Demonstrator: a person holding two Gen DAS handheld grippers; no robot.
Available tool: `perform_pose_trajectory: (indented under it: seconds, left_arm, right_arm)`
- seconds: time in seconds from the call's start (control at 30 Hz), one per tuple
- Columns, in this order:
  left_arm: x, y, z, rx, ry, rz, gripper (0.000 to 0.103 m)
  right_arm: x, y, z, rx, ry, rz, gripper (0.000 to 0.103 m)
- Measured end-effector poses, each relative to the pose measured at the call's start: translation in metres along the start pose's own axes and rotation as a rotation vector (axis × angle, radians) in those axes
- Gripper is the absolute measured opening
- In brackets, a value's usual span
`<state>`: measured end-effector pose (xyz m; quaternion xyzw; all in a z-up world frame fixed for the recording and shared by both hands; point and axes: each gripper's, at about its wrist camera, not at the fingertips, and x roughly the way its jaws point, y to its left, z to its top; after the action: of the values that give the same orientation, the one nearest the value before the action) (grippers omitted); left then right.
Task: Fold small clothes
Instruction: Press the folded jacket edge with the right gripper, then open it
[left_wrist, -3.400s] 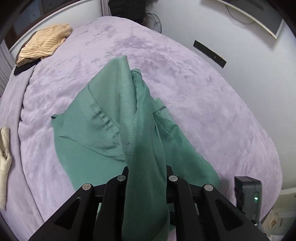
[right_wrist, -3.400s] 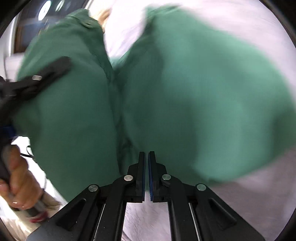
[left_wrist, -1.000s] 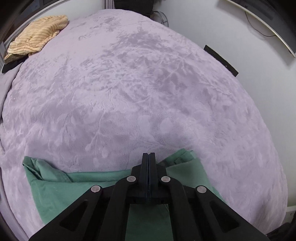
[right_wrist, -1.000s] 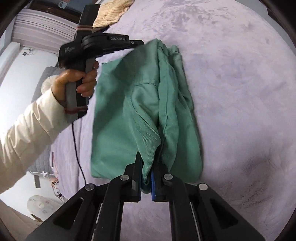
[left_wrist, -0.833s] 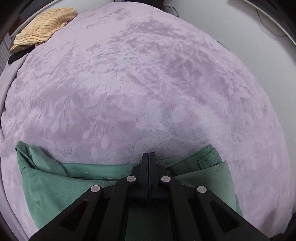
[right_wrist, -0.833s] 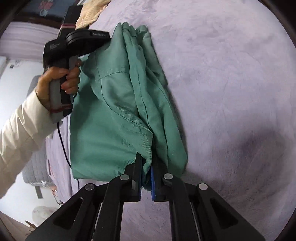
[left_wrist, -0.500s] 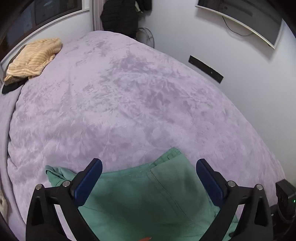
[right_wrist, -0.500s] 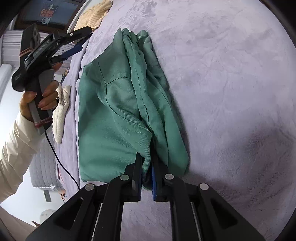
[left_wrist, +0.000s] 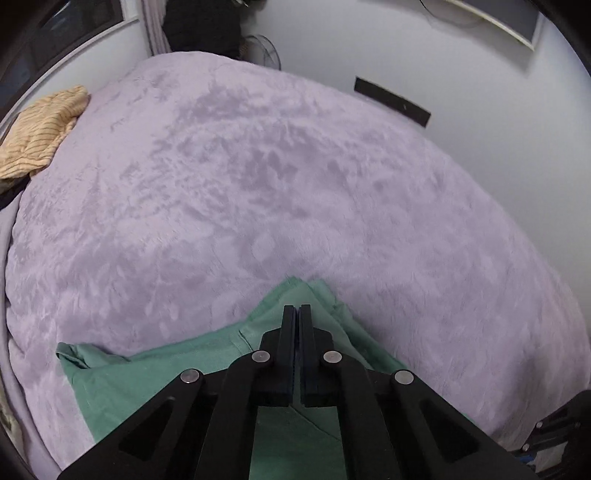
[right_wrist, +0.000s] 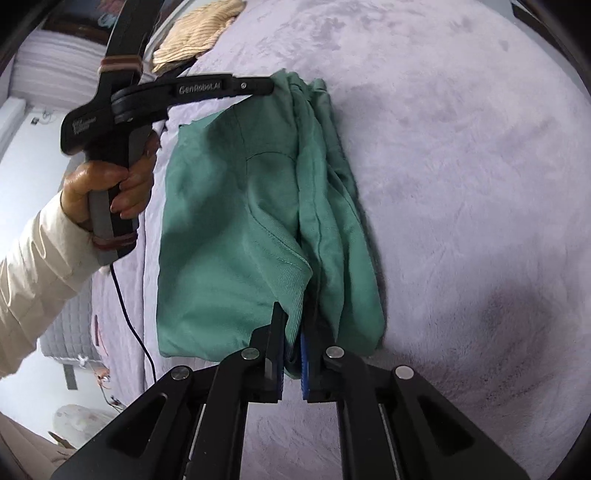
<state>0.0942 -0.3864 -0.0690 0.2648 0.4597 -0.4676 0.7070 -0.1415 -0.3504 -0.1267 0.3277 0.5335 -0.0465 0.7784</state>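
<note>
A green garment (right_wrist: 236, 229) lies folded lengthwise on the lilac bedspread (right_wrist: 461, 177). It also shows in the left wrist view (left_wrist: 155, 373). My right gripper (right_wrist: 294, 317) is shut on the garment's near hem. My left gripper (left_wrist: 297, 314) has its jaws together over the garment's far corner; in the right wrist view its tip (right_wrist: 264, 86) meets that corner. Whether cloth is pinched between its jaws is hidden.
A folded yellow striped cloth (left_wrist: 40, 129) lies at the far left corner of the bed, also seen in the right wrist view (right_wrist: 195, 31). A white wall (left_wrist: 424, 55) runs along the bed's far right side. A cable (right_wrist: 125, 306) hangs from the left gripper.
My left gripper was wide open above the garment half a second ago; its jaws are now together at the far corner. My right gripper has kept its hold on the near hem.
</note>
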Motion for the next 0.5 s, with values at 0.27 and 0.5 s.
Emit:
perform_pose_trajectory:
  seconds: [0.27, 0.5]
  left_arm:
    - [0.057, 0.030, -0.005, -0.137, 0.092, 0.150, 0.001]
    - [-0.025, 0.059, -0.028, -0.184, -0.030, 0.179, 0.001]
  right_arm:
    - [0.040, -0.025, -0.017, 0.054, 0.008, -0.067, 0.006]
    - [-0.007, -0.042, -0.013, 0.214, -0.065, 0.035, 0.028]
